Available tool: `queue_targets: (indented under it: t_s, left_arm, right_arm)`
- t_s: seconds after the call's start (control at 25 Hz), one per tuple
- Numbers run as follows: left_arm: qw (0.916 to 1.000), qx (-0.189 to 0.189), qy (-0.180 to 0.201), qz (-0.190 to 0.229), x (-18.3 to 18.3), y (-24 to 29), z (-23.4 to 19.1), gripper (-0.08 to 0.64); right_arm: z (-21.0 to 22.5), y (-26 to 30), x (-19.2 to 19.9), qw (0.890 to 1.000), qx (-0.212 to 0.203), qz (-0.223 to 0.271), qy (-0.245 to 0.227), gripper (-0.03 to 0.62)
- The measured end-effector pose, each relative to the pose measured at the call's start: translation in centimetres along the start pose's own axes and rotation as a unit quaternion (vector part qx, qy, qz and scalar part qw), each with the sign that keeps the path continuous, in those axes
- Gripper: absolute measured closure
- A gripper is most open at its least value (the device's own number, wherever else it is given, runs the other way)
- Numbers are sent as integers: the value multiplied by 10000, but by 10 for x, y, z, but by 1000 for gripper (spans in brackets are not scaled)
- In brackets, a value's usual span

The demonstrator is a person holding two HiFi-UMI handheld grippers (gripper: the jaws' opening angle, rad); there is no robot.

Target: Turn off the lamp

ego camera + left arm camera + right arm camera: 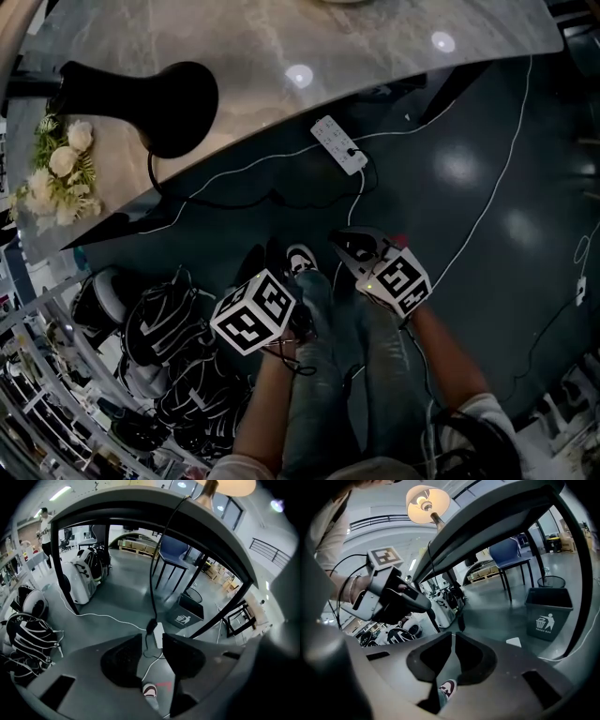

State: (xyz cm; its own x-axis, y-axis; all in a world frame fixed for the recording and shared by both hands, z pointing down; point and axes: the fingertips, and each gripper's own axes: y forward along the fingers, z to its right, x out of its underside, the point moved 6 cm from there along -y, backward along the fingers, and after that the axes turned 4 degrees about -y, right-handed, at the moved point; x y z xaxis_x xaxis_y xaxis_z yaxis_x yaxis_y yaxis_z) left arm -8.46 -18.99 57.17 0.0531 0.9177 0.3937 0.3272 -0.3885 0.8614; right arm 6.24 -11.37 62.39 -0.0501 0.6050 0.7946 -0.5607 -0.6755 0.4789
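The lamp (pixel 159 103) stands on the marble table (pixel 281 47), its black shade seen from above. In the right gripper view the lamp (pixel 427 503) glows, its bulb lit. A black cord runs from it down to a white power strip (pixel 339 143) on the floor. My left gripper (pixel 270 262) hangs low over the floor with its jaws apart and nothing between them. Through its gap the power strip (pixel 158 633) and a black plug (pixel 151 626) show beyond my left gripper (pixel 152 641). My right gripper (pixel 453 637) is shut and empty, beside the left gripper (pixel 423 604).
White flowers (pixel 61 164) sit at the table's left end. Bags and helmets (pixel 159 347) crowd the floor at the left. White cables (pixel 487 206) cross the dark floor. A trash bin (pixel 547 613) and a blue chair (pixel 511 555) stand beyond the table. The person's shoe (pixel 302 261) is below the grippers.
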Motion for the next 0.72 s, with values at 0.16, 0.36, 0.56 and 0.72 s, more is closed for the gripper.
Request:
queue_targets:
  t_s: [0.16,0.36,0.56,0.72]
  left_arm:
    - [9997,40,236,1,-6,-4,-2,431]
    - [9981,70,611,-65,-11,-2,-12,430]
    - [9965,98,798,-243,-13,6,-23,430]
    - [9941,97,1021,-344,-17,8,-27,430]
  right_arm:
    - [10,40,-7,9999,-14,-160,-36,505]
    - [14,95,-19,9993,-3,-256,-281,468]
    - [29,134,-31,9974,428,-314,-484,459]
    - [36,158,-41,9977,283,-360,-492,453]
